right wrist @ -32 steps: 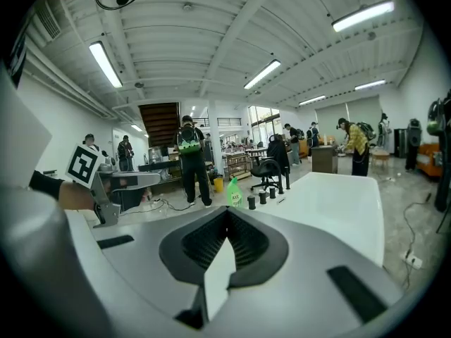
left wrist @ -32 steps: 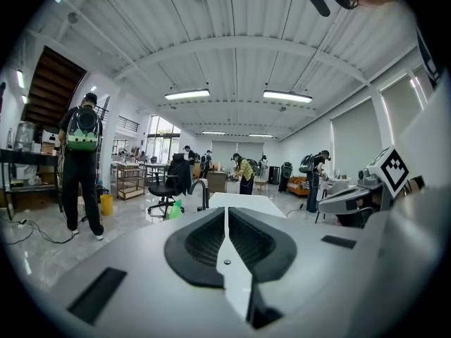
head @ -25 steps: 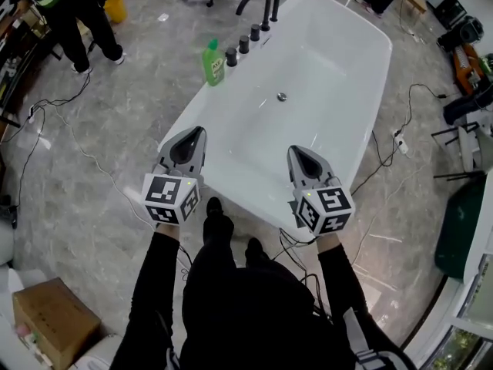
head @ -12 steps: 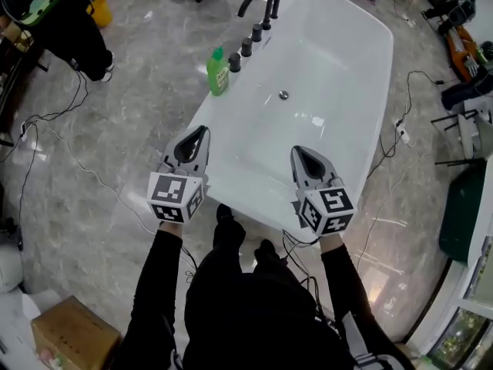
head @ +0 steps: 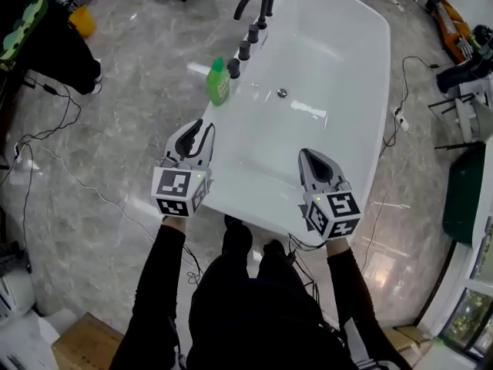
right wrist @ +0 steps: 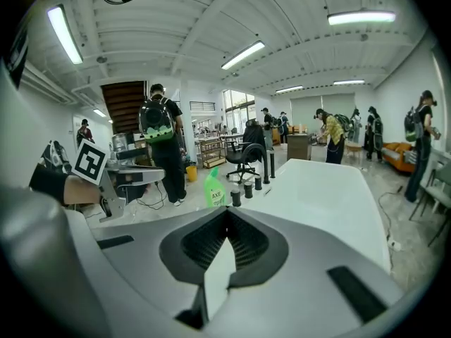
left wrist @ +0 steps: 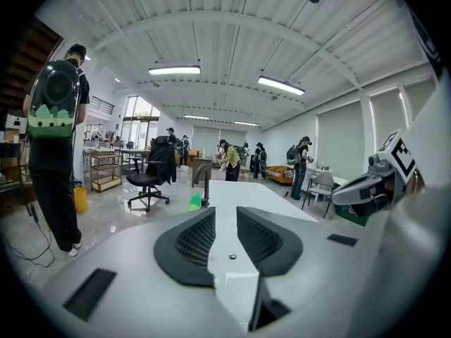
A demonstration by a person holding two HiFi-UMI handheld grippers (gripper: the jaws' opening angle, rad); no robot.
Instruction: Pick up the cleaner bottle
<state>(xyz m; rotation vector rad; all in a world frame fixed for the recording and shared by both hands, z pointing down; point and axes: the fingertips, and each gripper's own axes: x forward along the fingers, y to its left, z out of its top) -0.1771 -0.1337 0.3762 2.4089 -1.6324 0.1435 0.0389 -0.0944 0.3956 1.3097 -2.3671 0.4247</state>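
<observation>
A white bathtub (head: 331, 52) stands on marble floor (head: 100, 168). The left hand-held gripper (head: 199, 129), jaws opening and empty, points toward the bottle (head: 218, 83) upright on the tub's left rim, likely readying a grasp. The right hand-held gripper (head: 306, 154) is clenched, spare.

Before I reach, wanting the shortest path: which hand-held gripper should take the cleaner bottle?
Left. The cleaner bottle stands on the tub's left rim, ahead of the left hand-held gripper, whose jaws are opening, empty. The right hand-held gripper is shut, farther across.
</observation>
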